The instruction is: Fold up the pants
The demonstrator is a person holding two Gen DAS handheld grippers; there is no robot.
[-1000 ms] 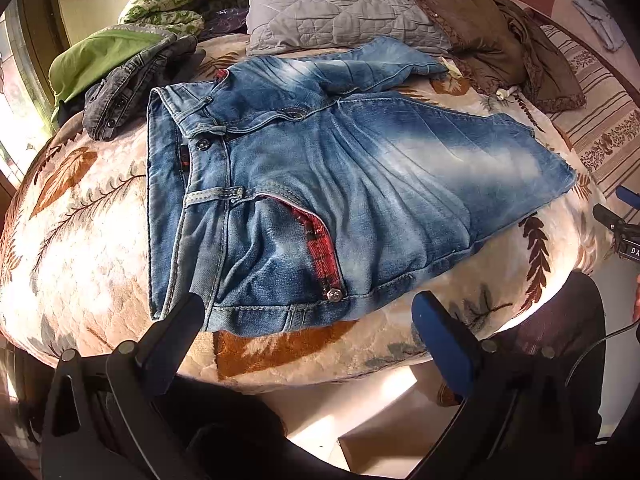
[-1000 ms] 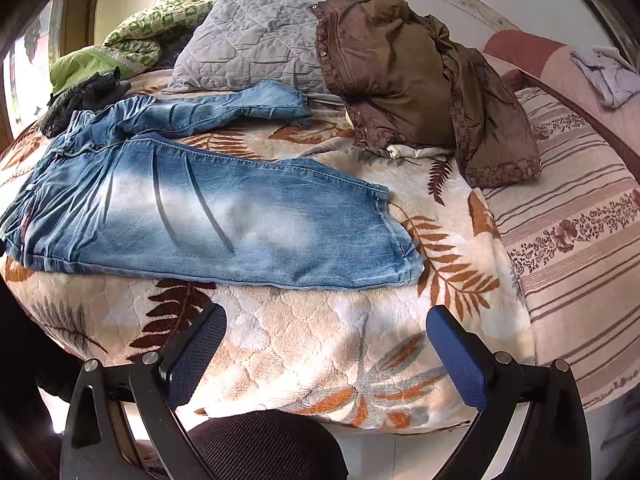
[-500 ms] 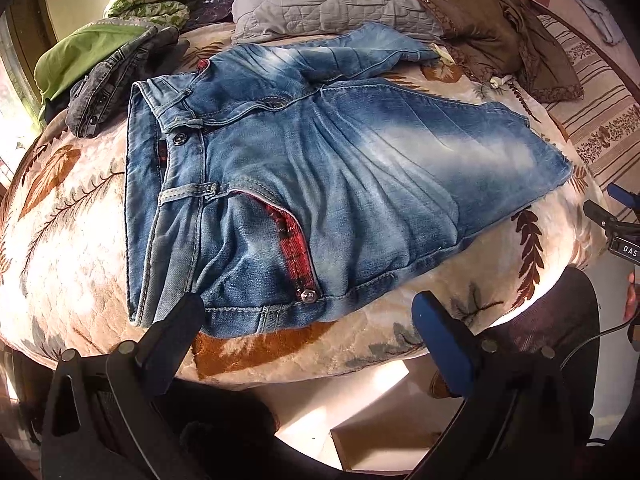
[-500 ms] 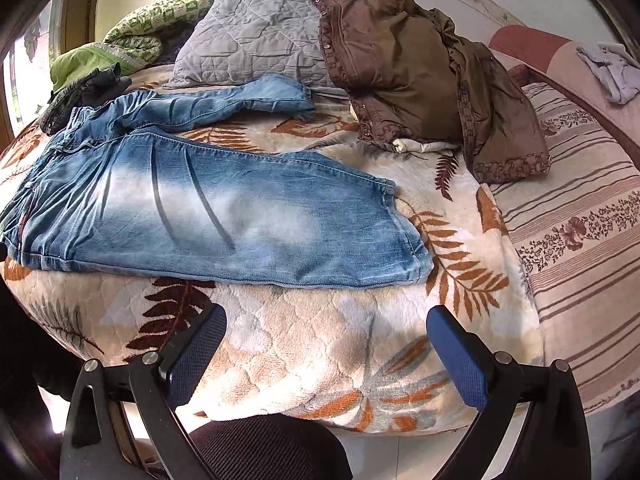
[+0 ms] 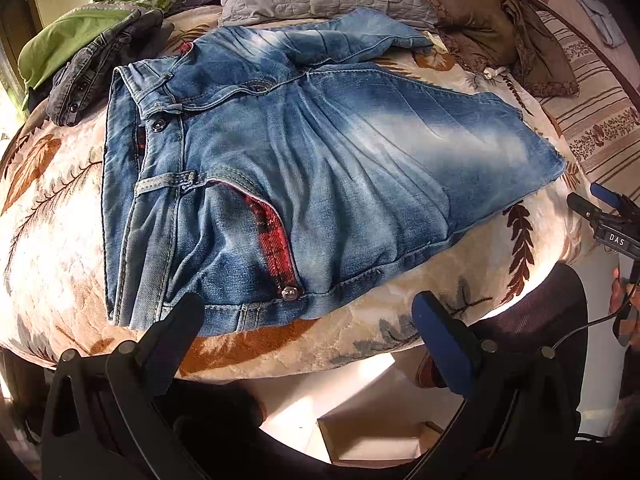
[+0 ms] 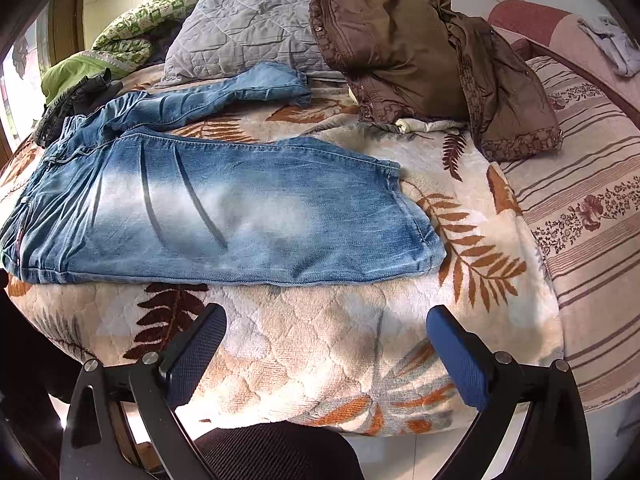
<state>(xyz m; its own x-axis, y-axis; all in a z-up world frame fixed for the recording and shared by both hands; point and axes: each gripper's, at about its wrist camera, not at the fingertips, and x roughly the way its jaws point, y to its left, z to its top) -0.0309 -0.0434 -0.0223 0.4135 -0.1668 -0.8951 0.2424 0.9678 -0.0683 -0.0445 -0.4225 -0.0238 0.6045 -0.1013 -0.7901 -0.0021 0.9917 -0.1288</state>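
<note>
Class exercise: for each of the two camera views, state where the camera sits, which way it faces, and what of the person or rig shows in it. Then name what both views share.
Left wrist: on the left gripper, open, facing the jeans waistband end; the right gripper and a hand show at right.
Right wrist: on the right gripper, open, facing the near leg's hem end.
Shared: jeans, leaf blanket, grey pillow, brown jacket.

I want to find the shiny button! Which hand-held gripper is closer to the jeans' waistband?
Left. The left hand-held gripper hovers right at the waistband; the right hand-held gripper sits off by the leg hem.
</note>
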